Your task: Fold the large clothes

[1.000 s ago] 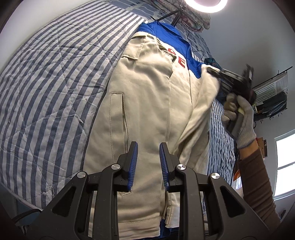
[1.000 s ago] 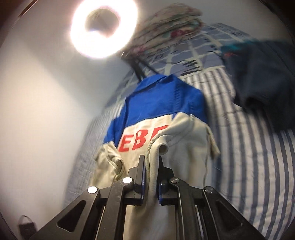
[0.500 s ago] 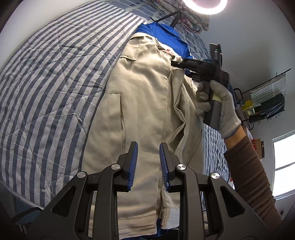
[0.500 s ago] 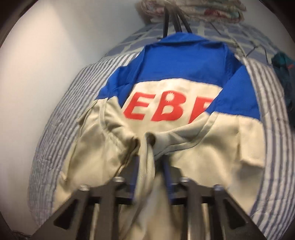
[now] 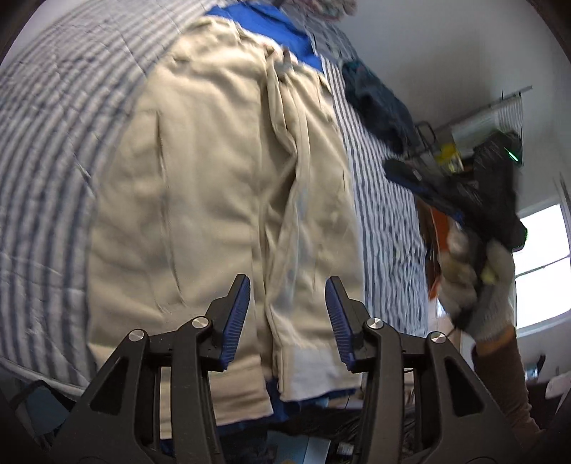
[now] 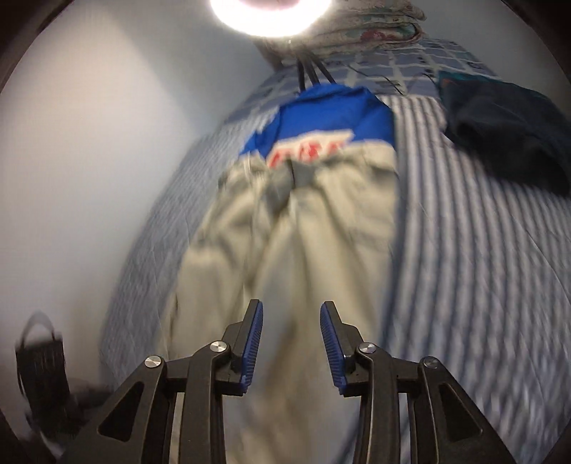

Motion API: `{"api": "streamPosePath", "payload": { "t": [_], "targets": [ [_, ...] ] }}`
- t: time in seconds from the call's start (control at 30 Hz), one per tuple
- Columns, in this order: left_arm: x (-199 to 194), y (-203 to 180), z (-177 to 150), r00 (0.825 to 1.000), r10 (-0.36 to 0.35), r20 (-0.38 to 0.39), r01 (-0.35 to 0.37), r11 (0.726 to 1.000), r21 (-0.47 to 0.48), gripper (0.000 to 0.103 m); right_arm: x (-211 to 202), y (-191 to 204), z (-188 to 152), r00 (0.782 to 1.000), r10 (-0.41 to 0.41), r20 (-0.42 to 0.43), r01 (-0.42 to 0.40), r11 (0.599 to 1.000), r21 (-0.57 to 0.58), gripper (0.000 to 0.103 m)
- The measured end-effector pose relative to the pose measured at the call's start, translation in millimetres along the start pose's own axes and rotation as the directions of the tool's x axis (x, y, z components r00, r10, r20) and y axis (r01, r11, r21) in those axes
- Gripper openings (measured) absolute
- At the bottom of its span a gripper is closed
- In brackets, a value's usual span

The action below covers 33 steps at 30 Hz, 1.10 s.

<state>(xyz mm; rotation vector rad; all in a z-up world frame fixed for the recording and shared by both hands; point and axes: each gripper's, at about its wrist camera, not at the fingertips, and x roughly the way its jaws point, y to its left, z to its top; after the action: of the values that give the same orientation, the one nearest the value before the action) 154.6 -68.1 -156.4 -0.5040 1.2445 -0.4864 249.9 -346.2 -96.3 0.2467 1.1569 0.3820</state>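
A large beige and blue jacket (image 5: 214,185) lies on the striped bed, both beige sleeves folded lengthwise over its back; its blue yoke with red letters (image 6: 307,150) shows at the far end. My left gripper (image 5: 287,314) is open and empty above the jacket's hem. My right gripper (image 6: 291,342) is open and empty above the jacket's lower half. In the left wrist view the right gripper's body sits out to the right of the bed in a gloved hand (image 5: 474,285).
The blue and white striped quilt (image 5: 46,150) covers the bed. A dark blue garment (image 6: 510,125) lies on the bed's right side. A ring light (image 6: 271,14) and folded floral bedding (image 6: 374,21) stand at the far end. A window (image 5: 539,264) is at right.
My right gripper let go of the beige sleeve, which now lies on the jacket, and drew back to the right. My left gripper opened wider and moved toward the hem.
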Motion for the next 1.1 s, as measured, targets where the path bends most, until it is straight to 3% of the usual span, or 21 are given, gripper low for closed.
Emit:
{"api": "streamPosePath", "payload": {
  "t": [0.1, 0.27, 0.47, 0.57, 0.6, 0.63, 0.67, 0.73, 0.83, 0.97, 1.03, 1.1],
  "targets": [
    [16, 0, -12, 0.999, 0.032, -0.043, -0.031, 0.999, 0.022, 0.044, -16, -5, -52, 0.999, 0.003, -0.033, -0.002, 0.999, 0.047, 0.047],
    [38, 7, -36, 0.989, 0.003, -0.148, -0.005, 1.000, -0.013, 0.044, -24, -7, -132, 0.994, 0.029, -0.107, -0.016, 0.993, 0.116, 0.052],
    [39, -5, -49, 0.992, 0.055, -0.117, -0.044, 0.995, 0.090, 0.044, -12, -11, -188, 0.980, 0.105, -0.169, -0.073, 0.980, 0.184, 0.054],
    [42, -11, -50, 0.992, 0.056, -0.110, -0.042, 0.992, 0.121, 0.032, -1, -12, -195, 0.967, 0.173, -0.187, -0.134, 0.970, 0.205, 0.053],
    [44, -15, -51, 0.992, 0.052, -0.112, -0.037, 0.991, 0.132, 0.018, 3, -9, -197, 0.960, 0.190, -0.205, -0.154, 0.972, 0.180, 0.053],
    [48, -17, -52, 0.991, 0.048, -0.126, -0.030, 0.989, 0.145, 0.013, 5, -8, -197, 0.960, 0.183, -0.213, -0.151, 0.976, 0.158, 0.050],
    [50, -20, -54, 0.991, 0.059, -0.117, -0.040, 0.986, 0.161, 0.013, 7, -7, -198, 0.961, 0.168, -0.221, -0.141, 0.981, 0.135, 0.045],
    [53, -24, -57, 0.992, 0.073, -0.107, -0.053, 0.981, 0.186, 0.010, 6, -12, -196, 0.961, 0.165, -0.223, -0.137, 0.981, 0.137, 0.025],
    [55, -35, -71, 0.992, 0.066, -0.110, -0.042, 0.978, 0.206, 0.007, -12, -15, -193, 0.965, 0.163, -0.207, -0.141, 0.983, 0.119, 0.012],
    [57, -47, -86, 0.991, 0.105, -0.081, -0.078, 0.956, 0.284, 0.007, -34, -13, -194, 0.973, 0.149, -0.177, -0.138, 0.988, 0.075, 0.010],
    [65, -47, -88, 0.986, 0.137, -0.097, -0.101, 0.946, 0.309, 0.007, -15, -8, -203, 0.969, 0.046, -0.241, -0.046, 0.999, 0.008, 0.010],
    [60, -45, -88, 0.986, 0.142, -0.092, -0.106, 0.941, 0.320, 0.007, -10, 0, -205, 0.965, -0.005, -0.263, -0.009, 0.999, -0.049, 0.015]
  ]
}}
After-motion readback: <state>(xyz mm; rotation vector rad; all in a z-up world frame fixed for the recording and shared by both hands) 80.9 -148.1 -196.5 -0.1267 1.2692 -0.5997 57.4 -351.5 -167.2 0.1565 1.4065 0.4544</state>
